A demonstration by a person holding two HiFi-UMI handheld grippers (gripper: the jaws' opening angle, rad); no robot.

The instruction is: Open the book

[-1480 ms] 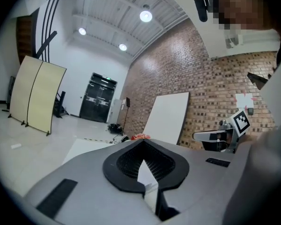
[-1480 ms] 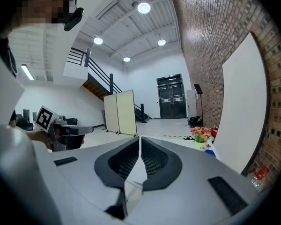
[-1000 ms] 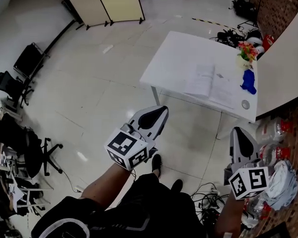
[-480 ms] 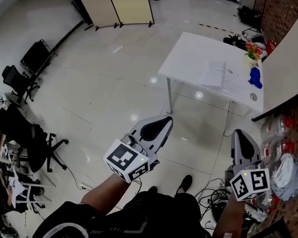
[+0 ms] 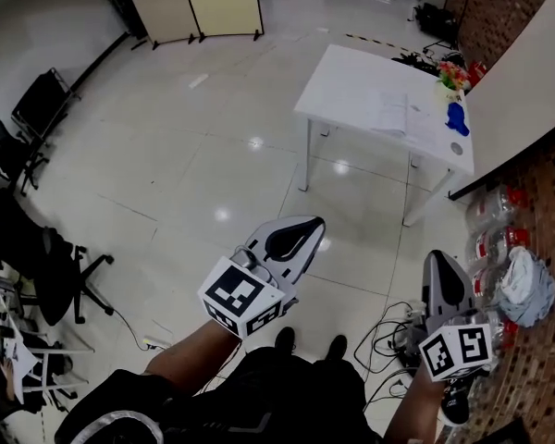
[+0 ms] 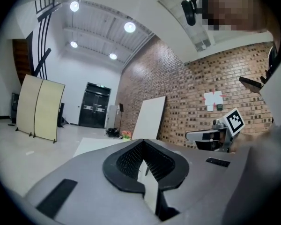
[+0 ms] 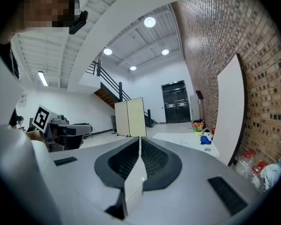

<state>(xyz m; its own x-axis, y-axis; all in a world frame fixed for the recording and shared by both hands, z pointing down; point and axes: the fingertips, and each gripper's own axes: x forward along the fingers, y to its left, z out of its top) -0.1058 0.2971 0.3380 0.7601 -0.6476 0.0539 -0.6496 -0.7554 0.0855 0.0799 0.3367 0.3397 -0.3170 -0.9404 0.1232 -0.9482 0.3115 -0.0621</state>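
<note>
Book [image 5: 396,114] lies on table [image 5: 347,77], well apart from left hand-held gripper [image 5: 296,239] and right hand-held gripper [image 5: 446,287], both closed, empty.

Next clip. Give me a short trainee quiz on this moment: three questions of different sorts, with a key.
1. True or false: the left gripper grips the white book on the white rectangular table.
2. Multiple choice: what stands by the book on that table? A) a small blue object and a bunch of colourful flowers; B) a laptop; C) a red mug.
3. In a few words: how do the jaws of the right gripper stand?
Key: 1 false, it hangs over the floor, far short of the table; 2 A; 3 shut, nothing between them.
</note>
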